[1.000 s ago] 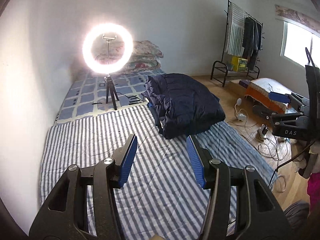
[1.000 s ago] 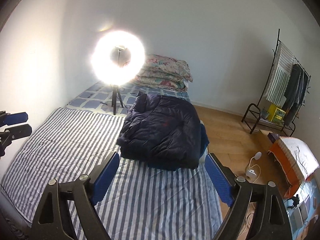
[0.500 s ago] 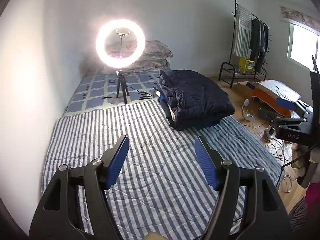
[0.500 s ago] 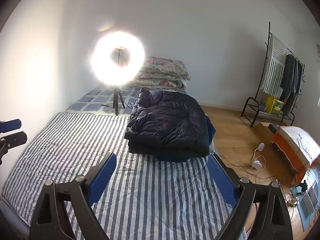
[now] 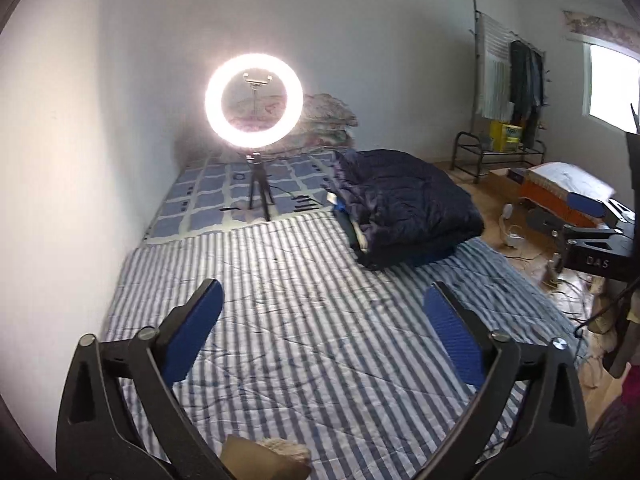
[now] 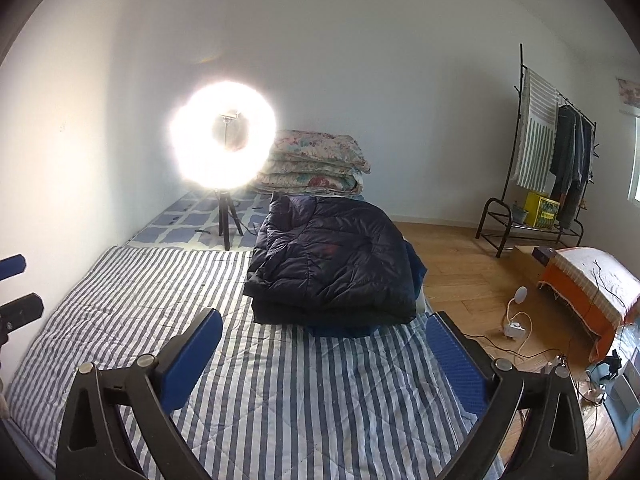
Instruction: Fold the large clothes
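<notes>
The folded dark navy quilted jacket (image 6: 332, 264) lies on the blue-and-white striped mattress cover (image 6: 280, 392), clear of both tools. Left hand-held gripper (image 5: 320, 320) and right hand-held gripper (image 6: 324, 344) have just been opening; both stand fully spread and empty. Judged step: release complete. Next: fetch another garment.

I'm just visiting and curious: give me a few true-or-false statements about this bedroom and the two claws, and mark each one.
1. The dark puffy jacket lies folded on the striped blanket. True.
2. The left claw grips the jacket. False: it is open, nothing between its pads.
3. The ring light is lit. True.
4. The right claw is shut. False: it is open and empty.
5. The clothes rack is bare. False: garments hang on it.
</notes>
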{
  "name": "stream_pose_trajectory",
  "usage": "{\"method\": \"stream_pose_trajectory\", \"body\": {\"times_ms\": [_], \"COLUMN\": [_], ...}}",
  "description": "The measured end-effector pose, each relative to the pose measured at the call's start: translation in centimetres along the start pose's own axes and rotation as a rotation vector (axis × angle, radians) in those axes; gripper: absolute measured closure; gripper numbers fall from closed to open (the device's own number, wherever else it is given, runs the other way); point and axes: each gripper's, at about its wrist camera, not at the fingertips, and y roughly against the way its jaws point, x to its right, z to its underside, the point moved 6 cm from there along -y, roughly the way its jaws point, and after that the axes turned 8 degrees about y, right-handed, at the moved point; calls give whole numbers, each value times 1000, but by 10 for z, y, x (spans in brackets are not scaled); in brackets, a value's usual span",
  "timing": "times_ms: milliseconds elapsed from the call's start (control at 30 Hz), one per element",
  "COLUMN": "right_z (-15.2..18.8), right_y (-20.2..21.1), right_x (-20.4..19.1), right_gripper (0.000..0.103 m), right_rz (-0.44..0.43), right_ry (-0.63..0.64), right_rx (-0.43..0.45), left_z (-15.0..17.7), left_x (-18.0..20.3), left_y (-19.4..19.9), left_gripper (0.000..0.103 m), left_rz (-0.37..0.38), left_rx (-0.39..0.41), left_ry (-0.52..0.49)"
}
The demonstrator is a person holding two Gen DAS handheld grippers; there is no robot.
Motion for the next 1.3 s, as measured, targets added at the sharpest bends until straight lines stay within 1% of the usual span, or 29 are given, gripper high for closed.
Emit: {"method": "stream_pose_trajectory", "body": {"times_ms": [33,100,200,300,1300], "right_z": [1,3,4,5,9], "right_y": [-2,-4,-6,-8,-12], "right_x": [0,1,2,3,-6], "right_gripper": [0,0,0,0,0], "right_rz": [-2,-7,2,12,-4], "right_ry": [-4,-10,-10,-12,-10], "right_rx": [-2,-5,-3,3,-5], "left_z": [0,1,5,6,9], "left_x": [0,-2,-3,-5,-2], "left_y": [0,-2,-6,-9,-4], "left_gripper": [0,0,0,0,0], "left_rz": [-24,-37,-22,-36,-41], "left_rx": [9,15,-9,-16,-6], "left_ry": [-5,-12,6,8,-23]}}
